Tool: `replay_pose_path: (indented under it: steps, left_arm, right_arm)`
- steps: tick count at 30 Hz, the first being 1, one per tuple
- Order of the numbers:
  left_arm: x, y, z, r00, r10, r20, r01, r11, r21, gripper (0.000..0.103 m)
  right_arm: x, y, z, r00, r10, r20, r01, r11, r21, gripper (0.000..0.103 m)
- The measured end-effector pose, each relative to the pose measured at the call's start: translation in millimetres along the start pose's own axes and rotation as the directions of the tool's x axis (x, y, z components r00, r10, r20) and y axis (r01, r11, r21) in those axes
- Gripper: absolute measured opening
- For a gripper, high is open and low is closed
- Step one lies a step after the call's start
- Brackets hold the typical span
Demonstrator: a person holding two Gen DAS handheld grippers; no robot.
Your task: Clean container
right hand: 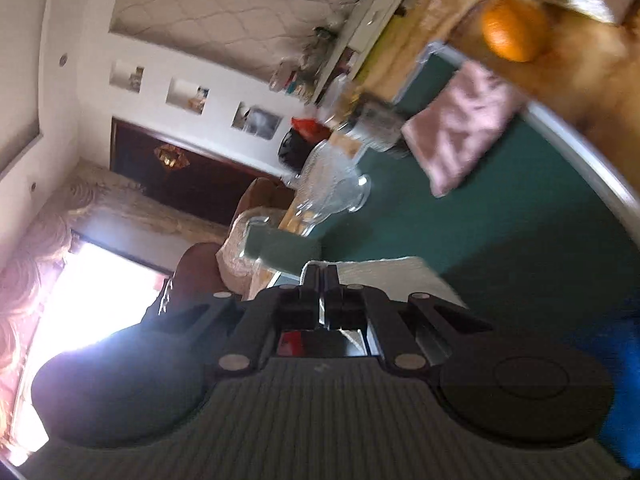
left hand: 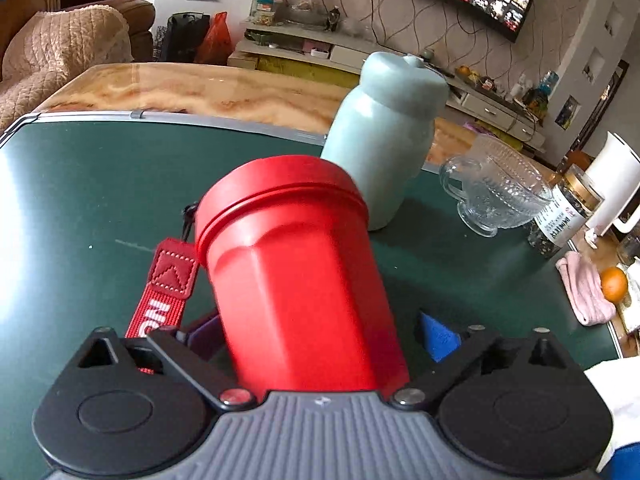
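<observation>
Right up against the left wrist lens, the red container point(left hand: 292, 264) stands between the fingers of the left gripper point(left hand: 320, 344), lid on and leaning away toward the far edge of the green mat point(left hand: 100, 184). Its lower body is hidden behind the gripper's housing, so its base cannot be seen. The blue pad point(left hand: 438, 338) on one finger shows just beside the red wall, and the other finger is largely covered by the container; whether the pads actually press on it cannot be told. A red woven strap point(left hand: 164, 292) hangs from the lid's side, its lettering cut off by the gripper.

Behind the red container stands a pale green bottle point(left hand: 388, 136), near the mat's far edge, with its base partly hidden. To its right, a clear glass cup point(left hand: 492, 192) stands on the mat. Toward the mat's right edge are a labelled jar point(left hand: 564, 212), a pink cloth point(left hand: 584, 292) and an orange point(left hand: 614, 284), all squeezed by the lens. A white jug point(left hand: 612, 184) is cropped at the picture's edge.

The right wrist view is rolled sideways and blurred. The right gripper point(right hand: 326, 276) has its fingers closed together with nothing between them. Beyond them the glass cup point(right hand: 332, 188), pink cloth point(right hand: 460, 128) and orange point(right hand: 514, 30) are smeared, and the mat's silver rim point(right hand: 592, 148) curves past.
</observation>
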State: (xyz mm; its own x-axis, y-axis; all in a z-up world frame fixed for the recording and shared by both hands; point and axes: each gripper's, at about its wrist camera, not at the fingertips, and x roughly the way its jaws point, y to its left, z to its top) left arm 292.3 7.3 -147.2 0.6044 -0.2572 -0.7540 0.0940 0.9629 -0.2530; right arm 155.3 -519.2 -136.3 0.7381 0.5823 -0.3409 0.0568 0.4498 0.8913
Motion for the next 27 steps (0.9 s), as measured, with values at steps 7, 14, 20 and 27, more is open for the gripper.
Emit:
replay_pose_path:
  steps: [7, 14, 20, 27]
  left_arm:
    - [0.5, 0.8, -7.8, 0.999, -0.012, 0.038, 0.012, 1.000, -0.002, 0.084]
    - [-5.5, -0.8, -16.0, 0.996, -0.020, 0.088, 0.015, 0.998, 0.059, 0.083]
    - [-3.5, -1.4, -17.1, 0.994, -0.028, 0.104, 0.021, 0.997, 0.074, 0.083]
    - [-2.2, 11.9, -14.1, 0.991, -0.110, 0.072, 0.108, 0.994, 0.028, 0.087]
  right_arm:
    - [66.2, 59.9, -35.2, 0.974, -0.192, -0.117, 0.161, 0.960, -0.230, 0.020]
    - [68.8, 79.7, -62.9, 0.937, -0.271, -0.221, 0.157, 0.890, -0.427, 0.044]
    - [72.3, 89.8, -82.3, 0.862, -0.504, 0.058, 0.422, 0.650, -0.632, 0.044]
    - [134.1, 103.9, -85.1, 0.951, -0.281, -0.125, 0.191, 0.858, -0.477, 0.052]
